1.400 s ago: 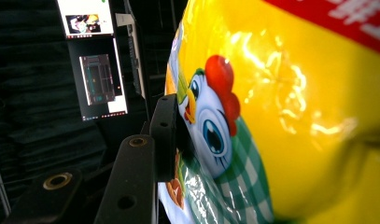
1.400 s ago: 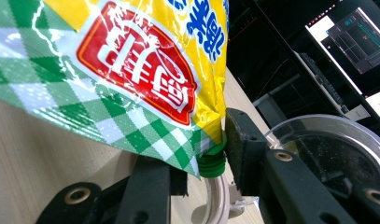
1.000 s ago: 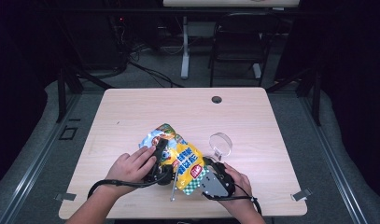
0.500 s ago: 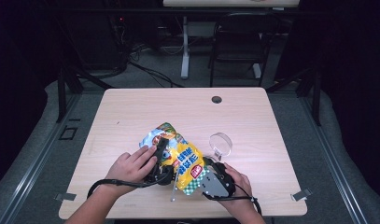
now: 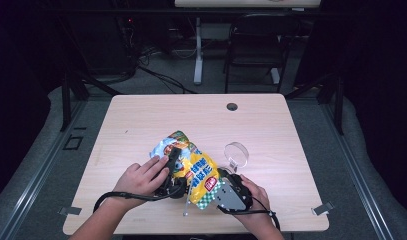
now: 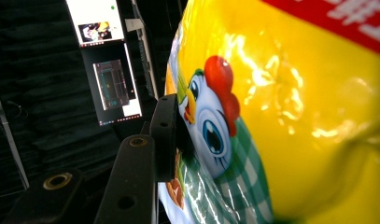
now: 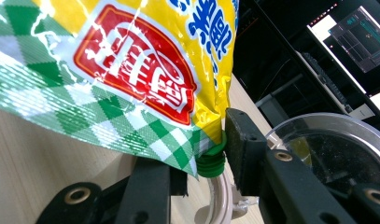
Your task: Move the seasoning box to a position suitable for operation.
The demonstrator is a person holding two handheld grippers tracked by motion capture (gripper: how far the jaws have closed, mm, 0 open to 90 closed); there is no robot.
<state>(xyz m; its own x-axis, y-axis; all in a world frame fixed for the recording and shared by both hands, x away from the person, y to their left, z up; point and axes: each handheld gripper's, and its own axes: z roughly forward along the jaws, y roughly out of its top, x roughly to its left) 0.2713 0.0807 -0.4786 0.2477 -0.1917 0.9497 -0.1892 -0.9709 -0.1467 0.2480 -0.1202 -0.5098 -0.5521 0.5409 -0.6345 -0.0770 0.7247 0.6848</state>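
A yellow snack bag (image 5: 193,167) with a cartoon chicken and green check lies tilted at the table's front middle. My left gripper (image 5: 174,159) is shut on its upper left part; in the left gripper view one black finger (image 6: 165,135) presses the bag (image 6: 295,116), and the other is hidden behind it. My right gripper (image 5: 222,186) holds the bag's lower right corner. In the right gripper view the green cap (image 7: 211,161) at that corner sits between the jaws of my right gripper (image 7: 207,168), against the right pad.
A clear round container (image 5: 236,154) stands just right of the bag, close behind my right gripper (image 7: 327,149). The wooden table (image 5: 141,125) has a cable hole (image 5: 232,106) near its far edge. A chair and desk legs stand beyond the table.
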